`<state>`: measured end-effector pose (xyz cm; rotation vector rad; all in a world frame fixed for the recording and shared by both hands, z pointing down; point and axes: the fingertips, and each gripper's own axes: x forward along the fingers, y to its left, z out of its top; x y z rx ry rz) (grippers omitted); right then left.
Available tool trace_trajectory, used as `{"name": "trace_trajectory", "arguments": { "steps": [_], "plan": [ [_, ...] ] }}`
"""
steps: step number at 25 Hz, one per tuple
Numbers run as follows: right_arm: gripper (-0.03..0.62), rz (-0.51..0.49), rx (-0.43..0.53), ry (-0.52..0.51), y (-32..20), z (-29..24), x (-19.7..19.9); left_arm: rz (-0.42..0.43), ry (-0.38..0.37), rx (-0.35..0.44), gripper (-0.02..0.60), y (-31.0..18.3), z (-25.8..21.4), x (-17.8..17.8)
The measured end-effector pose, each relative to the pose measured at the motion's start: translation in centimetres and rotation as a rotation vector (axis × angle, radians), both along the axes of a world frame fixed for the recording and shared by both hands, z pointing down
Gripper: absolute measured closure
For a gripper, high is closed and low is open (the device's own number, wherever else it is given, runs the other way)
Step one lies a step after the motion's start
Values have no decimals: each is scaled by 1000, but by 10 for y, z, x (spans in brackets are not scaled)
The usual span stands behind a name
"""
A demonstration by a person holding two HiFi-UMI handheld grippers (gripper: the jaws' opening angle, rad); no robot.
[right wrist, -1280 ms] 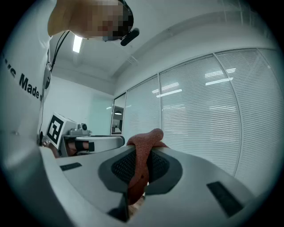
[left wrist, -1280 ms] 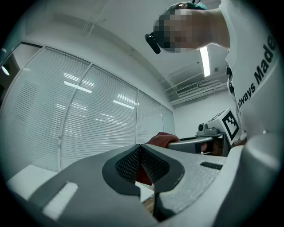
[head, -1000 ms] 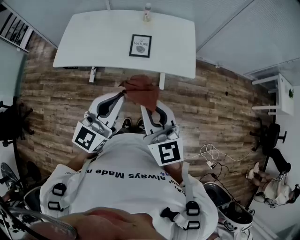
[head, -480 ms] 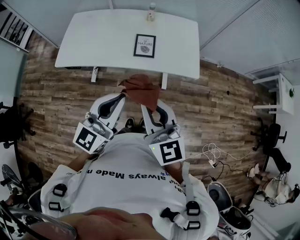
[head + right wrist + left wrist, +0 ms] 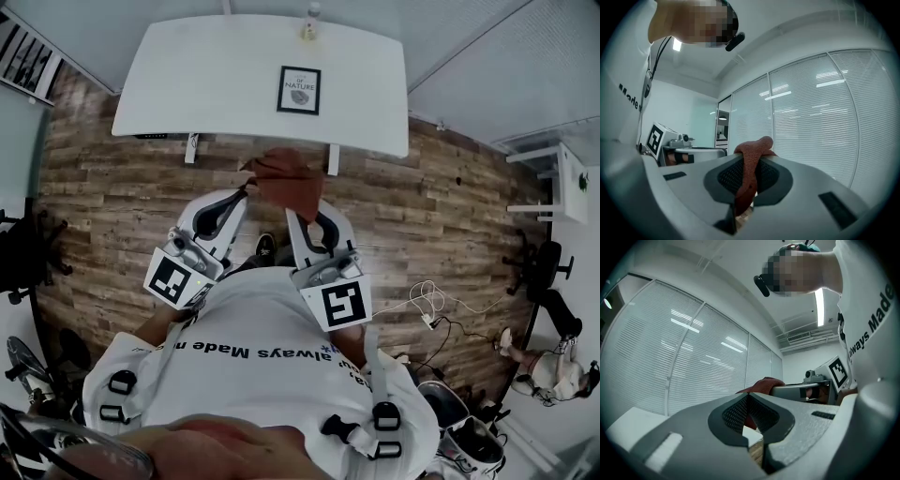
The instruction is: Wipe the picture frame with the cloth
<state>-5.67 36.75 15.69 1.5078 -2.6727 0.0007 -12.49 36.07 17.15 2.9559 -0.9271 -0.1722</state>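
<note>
The frame (image 5: 299, 90) is small in the head view: a dark border around a white sheet with a grey picture and lettering too fine to read with confidence. It sits on the white table (image 5: 206, 75), right of the middle and toward the far edge. Whether it lies flat or leans cannot be told. Neither gripper view shows it. Just beyond it a bottle (image 5: 310, 22) is cut off by the top edge. The person's white shirt fills the lower part of the head view and hides both hands. The cloth (image 5: 286, 176) is rust red and bunched, held above the wood floor (image 5: 450, 216), short of the table and well apart from the frame. The right gripper (image 5: 296, 214) pinches it. In the right gripper view a fold of cloth (image 5: 757, 146) stands up between the closed jaws of the right gripper (image 5: 749, 161), and its lower end is hidden behind them. The left gripper (image 5: 246, 190) is beside it. In its own view the left gripper (image 5: 747, 395) has its jaws together at the tips with nothing between, and the cloth (image 5: 764, 383) shows beyond them.
</note>
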Motion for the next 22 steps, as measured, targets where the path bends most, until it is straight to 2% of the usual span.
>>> {"name": "trace_trajectory", "arguments": {
  "steps": [10, 22],
  "plan": [
    [579, 4, 10, -7, -39, 3, 16, 17, 0, 8, 577, -38, -1, 24],
    [579, -10, 26, -7, -127, -1, 111, 12, -34, 18, 577, -127, -7, 118]
  ]
}}
